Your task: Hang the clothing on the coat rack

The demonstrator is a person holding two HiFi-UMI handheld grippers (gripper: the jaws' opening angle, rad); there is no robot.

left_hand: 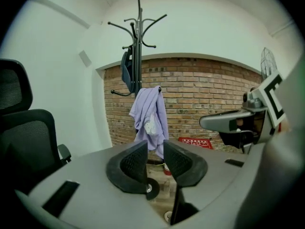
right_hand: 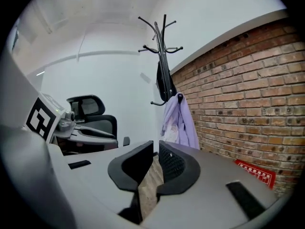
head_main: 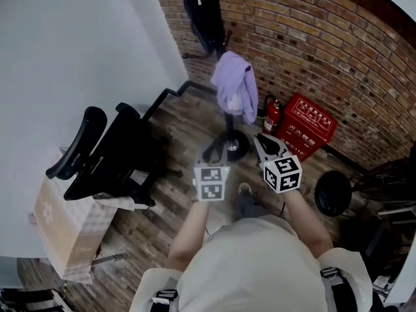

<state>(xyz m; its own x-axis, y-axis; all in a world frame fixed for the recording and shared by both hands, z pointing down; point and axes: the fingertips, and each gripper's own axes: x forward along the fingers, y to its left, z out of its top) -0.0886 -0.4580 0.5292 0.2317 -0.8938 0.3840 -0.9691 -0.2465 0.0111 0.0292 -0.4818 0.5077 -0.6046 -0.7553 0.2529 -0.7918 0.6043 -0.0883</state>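
Observation:
A lilac garment (head_main: 235, 86) hangs on a lower hook of the black coat rack (head_main: 229, 135), and a dark garment (head_main: 203, 12) hangs higher up on it. Both grippers are held side by side at waist height, short of the rack's round base. My left gripper (head_main: 213, 151) points at the lilac garment (left_hand: 150, 118), jaws a little apart with nothing between them (left_hand: 155, 151). My right gripper (head_main: 268, 145) stands just right of it, jaws only a thin gap apart and empty (right_hand: 156, 156). In the right gripper view the lilac garment (right_hand: 180, 120) hangs ahead and slightly right.
A black office chair (head_main: 107, 151) and a cardboard box (head_main: 62, 229) stand at the left by the white wall. A fire extinguisher (head_main: 272, 114) and a red box (head_main: 309, 125) sit against the brick wall right of the rack. A dark round object (head_main: 333, 192) lies at the right.

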